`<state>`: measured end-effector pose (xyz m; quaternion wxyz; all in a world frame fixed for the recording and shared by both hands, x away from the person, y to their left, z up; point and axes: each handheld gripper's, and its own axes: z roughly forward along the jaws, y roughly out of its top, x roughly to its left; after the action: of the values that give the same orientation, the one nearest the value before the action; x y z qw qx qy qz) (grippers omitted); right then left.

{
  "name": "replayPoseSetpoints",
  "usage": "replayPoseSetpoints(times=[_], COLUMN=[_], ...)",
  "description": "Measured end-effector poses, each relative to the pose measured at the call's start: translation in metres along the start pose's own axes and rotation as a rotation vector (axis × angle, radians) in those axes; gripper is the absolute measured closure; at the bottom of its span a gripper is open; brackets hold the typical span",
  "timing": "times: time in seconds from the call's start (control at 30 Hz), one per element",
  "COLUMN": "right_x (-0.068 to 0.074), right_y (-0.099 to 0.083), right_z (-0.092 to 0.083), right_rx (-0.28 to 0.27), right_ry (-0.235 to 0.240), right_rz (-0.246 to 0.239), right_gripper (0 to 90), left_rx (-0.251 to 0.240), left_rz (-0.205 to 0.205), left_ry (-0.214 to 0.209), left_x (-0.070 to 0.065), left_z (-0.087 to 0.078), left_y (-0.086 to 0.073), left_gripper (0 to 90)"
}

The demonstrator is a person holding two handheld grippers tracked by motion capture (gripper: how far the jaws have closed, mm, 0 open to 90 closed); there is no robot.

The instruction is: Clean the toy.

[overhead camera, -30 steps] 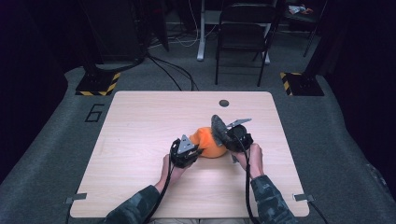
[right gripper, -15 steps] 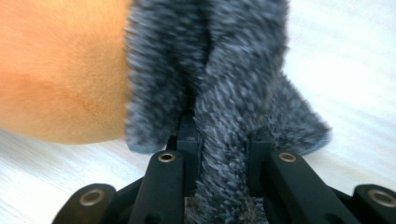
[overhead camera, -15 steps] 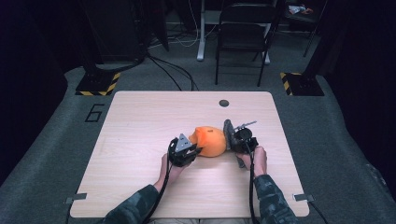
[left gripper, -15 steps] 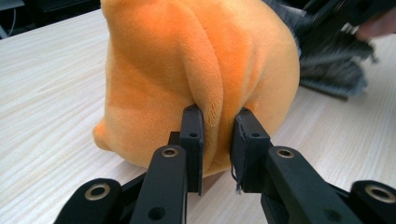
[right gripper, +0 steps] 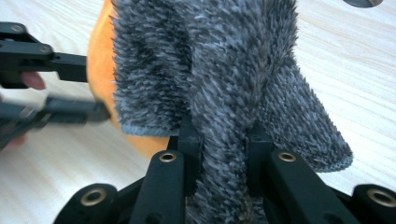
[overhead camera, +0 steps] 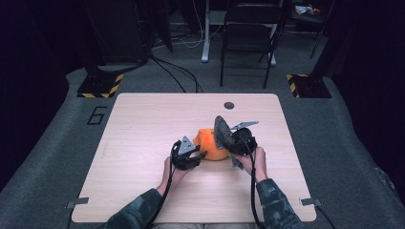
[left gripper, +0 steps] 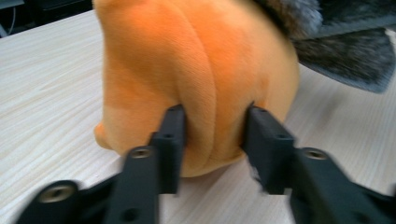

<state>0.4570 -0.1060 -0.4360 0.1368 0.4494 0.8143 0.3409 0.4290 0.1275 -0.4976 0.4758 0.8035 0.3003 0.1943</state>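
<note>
On the pale wooden table (overhead camera: 143,143), near its middle, sits an orange plush toy (overhead camera: 210,143) with a grey fuzzy cloth (overhead camera: 222,131) standing against its right side. The left tool (overhead camera: 198,156) has just been opening; in the left gripper view a fold of the orange plush bulges between its jaws, which touch it on both sides. The right tool (right gripper: 224,140) pinches a ridge of the grey cloth, jaws pressed tight on the pile, holding it upright beside the toy.
</note>
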Motion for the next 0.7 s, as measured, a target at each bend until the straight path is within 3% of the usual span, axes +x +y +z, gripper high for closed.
replayPoseSetpoints(times=[0.03, 0.1, 0.13, 0.17, 0.2, 0.33, 0.4, 0.43, 0.47, 0.53, 0.6, 0.63, 0.67, 0.7], right_x=[-0.001, -0.002, -0.002, -0.001, -0.001, -0.003, -0.004, -0.003, -0.003, -0.003, -0.001, 0.011, 0.011, 0.027], right_y=[0.000, 0.000, 0.000, -0.001, -0.001, -0.001, 0.000, 0.002, 0.002, 0.010, 0.013, 0.019, 0.019, 0.023], right_z=[0.000, 0.000, 0.000, 0.001, 0.001, 0.001, 0.000, -0.004, -0.004, -0.019, -0.026, -0.035, -0.035, -0.034], right_rx=[-0.010, -0.006, -0.006, -0.009, -0.009, -0.028, -0.022, -0.029, -0.029, -0.061, -0.074, -0.101, -0.101, -0.100], right_ry=[0.002, 0.002, 0.002, 0.006, 0.006, 0.016, 0.018, 0.023, 0.023, 0.060, 0.071, 0.088, 0.088, 0.089], right_rz=[0.003, -0.003, -0.003, 0.008, 0.008, 0.020, 0.009, 0.015, 0.015, 0.000, -0.010, -0.022, -0.022, -0.071], right_gripper=[74.5, 74.5, 74.5, 74.5, 74.5, 74.4, 74.4, 74.1, 74.1, 74.1, 74.1, 74.1, 74.1, 74.1], left_rx=[0.017, 0.049, 0.049, 0.044, 0.044, 0.029, 0.025, 0.014, 0.014, -0.017, -0.016, -0.017, -0.017, -0.007], left_rz=[0.038, 0.114, 0.114, 0.123, 0.123, 0.076, 0.066, 0.031, 0.031, -0.021, -0.037, -0.059, -0.059, -0.061], left_ry=[0.016, 0.065, 0.065, 0.097, 0.097, 0.087, 0.083, 0.064, 0.064, 0.044, 0.029, 0.005, 0.005, -0.012], left_x=[-0.003, -0.012, -0.012, -0.013, -0.013, -0.007, -0.007, -0.005, -0.005, -0.004, -0.005, -0.009, -0.009, -0.010], left_z=[0.000, 0.005, 0.005, 0.007, 0.007, 0.007, 0.006, 0.002, 0.002, -0.007, -0.011, -0.013, -0.013, -0.013], left_y=[0.000, -0.001, -0.001, -0.002, -0.002, -0.004, -0.003, 0.000, 0.000, 0.009, 0.012, 0.015, 0.015, 0.014], left_gripper=[47.1, 44.9, 45.7, 51.0, 56.8, 73.8, 77.2, 78.6, 79.4, 80.6, 80.8, 80.8, 80.8, 80.8])
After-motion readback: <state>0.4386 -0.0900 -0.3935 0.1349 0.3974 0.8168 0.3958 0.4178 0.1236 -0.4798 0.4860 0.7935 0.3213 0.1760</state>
